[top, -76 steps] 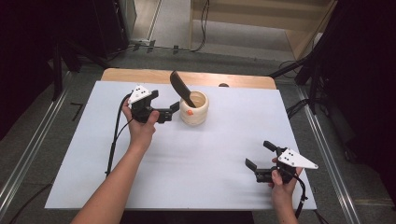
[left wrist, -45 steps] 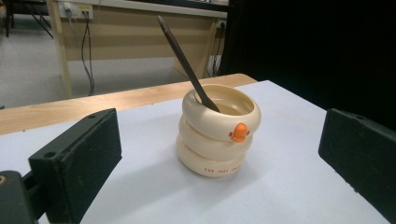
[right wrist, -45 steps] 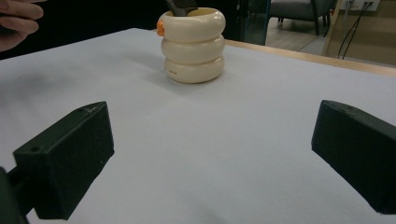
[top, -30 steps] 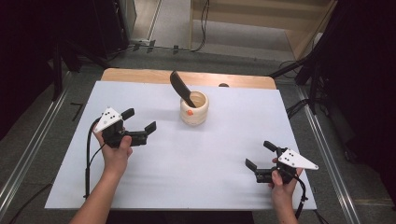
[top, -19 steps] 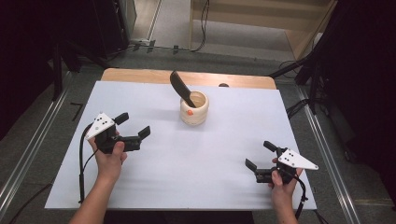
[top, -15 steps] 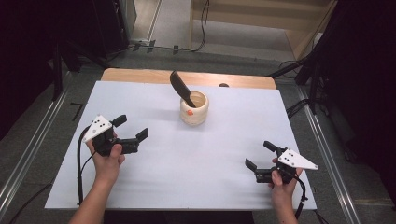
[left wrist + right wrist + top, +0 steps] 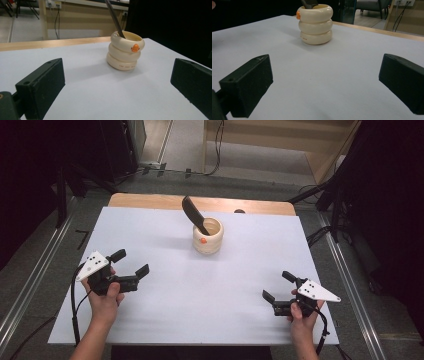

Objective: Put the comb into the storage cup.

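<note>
A cream ringed cup (image 7: 208, 236) with an orange spot stands at the table's far middle. A dark spatula (image 7: 194, 214) leans out of it toward the far left. The same cup (image 7: 125, 53) shows ahead in the left gripper view, and the cup (image 7: 315, 23) also shows in the right gripper view. My left gripper (image 7: 131, 262) is held open over the table's left side, well short of the cup, with nothing between its jaws. My right gripper (image 7: 278, 287) is open near the front right, also holding nothing.
The white tabletop (image 7: 200, 285) lies bare between the two grippers and the cup. A wooden strip (image 7: 150, 201) runs along the far edge. Metal rails (image 7: 30, 285) flank the table, and cables lie on the floor behind.
My left gripper has drawn back from beside the cup toward the front left of the table, staying open. The right gripper has kept still.
</note>
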`<state>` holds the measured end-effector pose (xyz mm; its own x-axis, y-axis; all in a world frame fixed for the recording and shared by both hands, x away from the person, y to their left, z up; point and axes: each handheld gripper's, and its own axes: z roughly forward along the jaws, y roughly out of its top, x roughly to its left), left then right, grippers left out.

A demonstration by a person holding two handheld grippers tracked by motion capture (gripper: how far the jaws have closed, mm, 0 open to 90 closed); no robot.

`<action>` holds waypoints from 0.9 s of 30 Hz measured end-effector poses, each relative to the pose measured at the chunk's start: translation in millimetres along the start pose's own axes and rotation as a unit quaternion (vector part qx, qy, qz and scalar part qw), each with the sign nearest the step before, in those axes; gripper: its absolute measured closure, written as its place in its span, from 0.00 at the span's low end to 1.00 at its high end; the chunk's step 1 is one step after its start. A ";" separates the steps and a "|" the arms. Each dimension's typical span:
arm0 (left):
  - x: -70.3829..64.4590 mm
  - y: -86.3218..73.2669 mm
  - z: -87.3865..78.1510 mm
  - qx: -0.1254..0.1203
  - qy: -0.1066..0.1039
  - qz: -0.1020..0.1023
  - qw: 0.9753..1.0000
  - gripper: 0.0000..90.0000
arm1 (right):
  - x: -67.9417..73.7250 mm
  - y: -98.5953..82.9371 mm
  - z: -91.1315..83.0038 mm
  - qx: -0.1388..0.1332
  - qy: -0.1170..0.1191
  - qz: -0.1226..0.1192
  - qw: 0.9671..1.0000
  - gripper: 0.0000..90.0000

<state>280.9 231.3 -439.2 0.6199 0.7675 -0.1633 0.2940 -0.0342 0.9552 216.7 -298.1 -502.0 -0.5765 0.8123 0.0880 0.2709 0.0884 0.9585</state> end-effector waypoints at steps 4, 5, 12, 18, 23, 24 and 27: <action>2.0 -2.7 -6.8 0.002 0.002 0.003 1.000 0.00 | 0.0 -0.1 -0.1 -0.001 0.000 0.000 1.000 0.00; 2.6 -3.4 -9.2 0.002 0.002 0.003 1.000 0.00 | -0.4 -0.2 -0.2 -0.001 -0.001 -0.001 1.000 0.00; 5.4 -7.2 -19.7 0.003 0.008 0.005 1.000 0.00 | -0.5 -0.1 -0.4 -0.002 -0.002 -0.001 1.000 0.00; 9.1 -13.4 -27.8 0.002 0.013 0.000 1.000 0.00 | 0.0 0.0 -0.4 -0.002 -0.002 -0.001 1.000 0.00; 11.3 -17.0 -33.1 0.003 0.014 -0.002 1.000 0.00 | -0.1 -0.2 -0.4 -0.001 -0.001 0.000 1.000 0.00; 11.7 -17.5 -33.6 0.002 0.013 -0.002 1.000 0.00 | -0.3 -0.5 -0.3 0.000 -0.002 0.002 1.000 0.00; 12.5 -20.3 -35.9 0.003 0.015 -0.002 1.000 0.00 | -0.6 -0.8 -0.2 0.000 -0.002 0.002 1.000 0.00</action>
<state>256.5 264.6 -451.8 0.5964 0.7865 -0.1602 0.3012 -0.0343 0.9529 216.6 -298.7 -502.7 -0.5728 0.8146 0.0912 0.2741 0.0855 0.9579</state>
